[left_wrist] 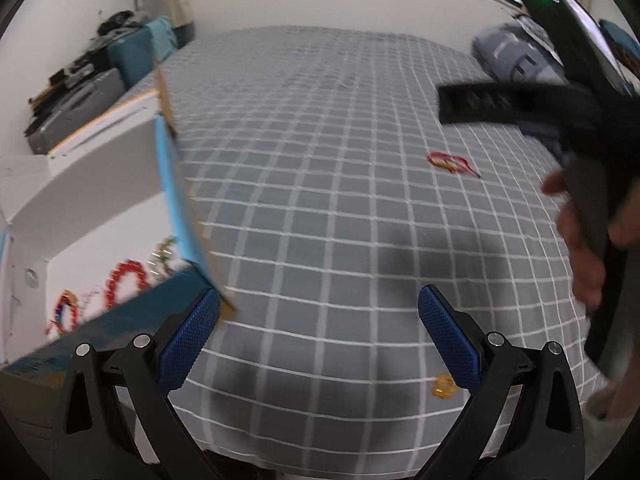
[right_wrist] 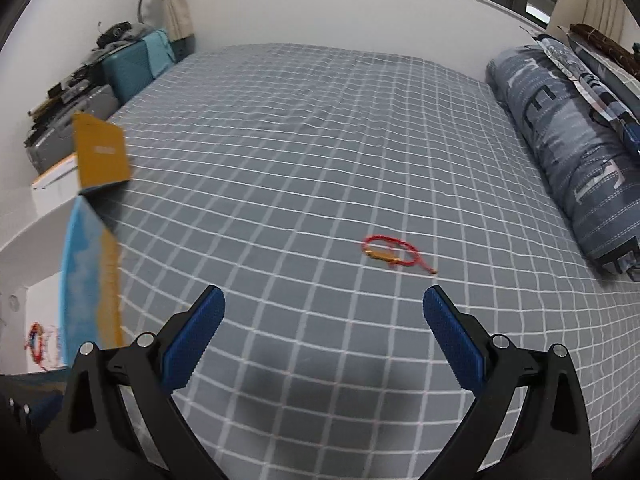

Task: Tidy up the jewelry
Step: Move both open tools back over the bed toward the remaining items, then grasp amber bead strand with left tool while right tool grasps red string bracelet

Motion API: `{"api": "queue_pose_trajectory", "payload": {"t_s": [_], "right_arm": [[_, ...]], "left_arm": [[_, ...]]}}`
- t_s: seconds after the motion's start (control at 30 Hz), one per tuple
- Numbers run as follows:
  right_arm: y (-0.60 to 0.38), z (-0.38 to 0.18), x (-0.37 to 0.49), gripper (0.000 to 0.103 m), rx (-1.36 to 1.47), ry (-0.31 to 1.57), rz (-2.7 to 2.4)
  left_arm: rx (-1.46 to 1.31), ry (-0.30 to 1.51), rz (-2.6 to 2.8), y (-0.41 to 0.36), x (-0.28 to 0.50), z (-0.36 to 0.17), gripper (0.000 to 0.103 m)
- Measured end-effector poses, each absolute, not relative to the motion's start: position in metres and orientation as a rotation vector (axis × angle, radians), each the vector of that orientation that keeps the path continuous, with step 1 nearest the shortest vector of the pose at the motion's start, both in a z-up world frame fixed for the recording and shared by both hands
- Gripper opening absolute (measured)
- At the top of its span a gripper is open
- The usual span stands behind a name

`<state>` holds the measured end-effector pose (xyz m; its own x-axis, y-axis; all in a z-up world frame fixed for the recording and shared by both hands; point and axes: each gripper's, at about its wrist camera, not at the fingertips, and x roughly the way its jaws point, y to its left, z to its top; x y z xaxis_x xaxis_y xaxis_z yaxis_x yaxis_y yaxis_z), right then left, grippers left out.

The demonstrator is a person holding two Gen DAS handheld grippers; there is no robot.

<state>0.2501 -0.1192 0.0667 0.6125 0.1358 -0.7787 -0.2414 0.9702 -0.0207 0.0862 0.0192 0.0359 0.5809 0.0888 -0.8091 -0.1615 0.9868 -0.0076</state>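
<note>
**Jewelry count and clearances around the open box**

Plainly, two loose pieces lie on the bed (right_wrist: 320,128) outside the box (left_wrist: 100,184): one red cord bracelet (right_wrist: 390,253) with a gold charm, and one small gold piece (left_wrist: 443,386). Inside the box, on its white floor, at least three more show in the left wrist view: a red beaded bracelet (left_wrist: 126,282), a multicoloured bracelet (left_wrist: 64,314) and a pale greenish strand (left_wrist: 162,254) (all blurred, so the count is approximate).

Both tools are spread wide and grip nothing. The left gripper (left_wrist: 319,340) hangs just right of the box's near corner, its left pad beside the blue flap (left_wrist: 180,216); the gold piece sits on the bed just behind its right finger, outside the gap between the jaws. The right gripper (right_wrist: 324,336) hovers further right of the box, with the red cord bracelet ahead of its jaws and slightly right, well apart from the fingertips.

Right of the box the checked sheet runs bare to a folded quilt (right_wrist: 560,140) at the far edge.
</note>
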Motion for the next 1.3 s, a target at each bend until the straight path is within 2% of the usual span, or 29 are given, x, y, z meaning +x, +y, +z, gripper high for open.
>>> {"api": "queue_pose_trajectory", "payload": {"t_s": [0.63,0.97,1.2,1.3], "right_arm": [[-0.175,-0.031,0.355,0.095,-0.067,1.007,0.254],[-0.175,-0.062,0.383,0.095,-0.068,1.033,0.269],[-0.18,-0.075,0.391,0.086,-0.045,1.046,0.269],[-0.179,-0.08,0.393,0.079,-0.053,1.061,0.264]], "left_arm": [[-0.037,1.073,0.067,-0.07,0.085,-0.062,0.097],[-0.046,1.045,0.072,-0.074,0.088,-0.076,0.097],[-0.062,1.044,0.031,-0.075,0.077,-0.071,0.097],[-0.031,1.046,0.018,-0.083,0.075,-0.073,0.097]]}}
